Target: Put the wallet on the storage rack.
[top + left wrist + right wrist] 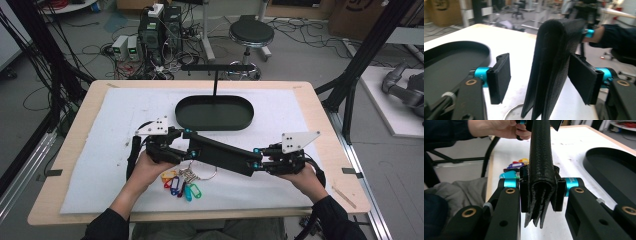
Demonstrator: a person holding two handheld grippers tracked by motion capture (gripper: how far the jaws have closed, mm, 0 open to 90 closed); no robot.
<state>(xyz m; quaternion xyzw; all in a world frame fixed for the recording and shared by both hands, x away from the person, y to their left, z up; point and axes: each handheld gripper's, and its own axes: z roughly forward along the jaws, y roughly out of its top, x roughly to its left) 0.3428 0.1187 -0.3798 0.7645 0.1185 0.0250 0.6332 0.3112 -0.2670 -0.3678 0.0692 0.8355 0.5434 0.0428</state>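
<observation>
A long black leather wallet [222, 154] is held folded above the white mat, spanning between both grippers. My right gripper [257, 160] is shut on one end of the wallet [541, 165], its pads [560, 195] pressing both sides. My left gripper [189, 145] is open around the other end; the wallet [551, 70] stands between its jaws, close to or touching the right pad [584, 77], with a clear gap to the left pad [499, 77]. A bunch of keys with coloured tags [182, 182] lies on the mat under the wallet.
A black oval tray [186, 116] with a T-shaped stand [215, 67] sits at the back middle of the table. The same tray [609, 170] lies to the right in the right gripper view. A metal key ring [511, 112] lies below the left jaws.
</observation>
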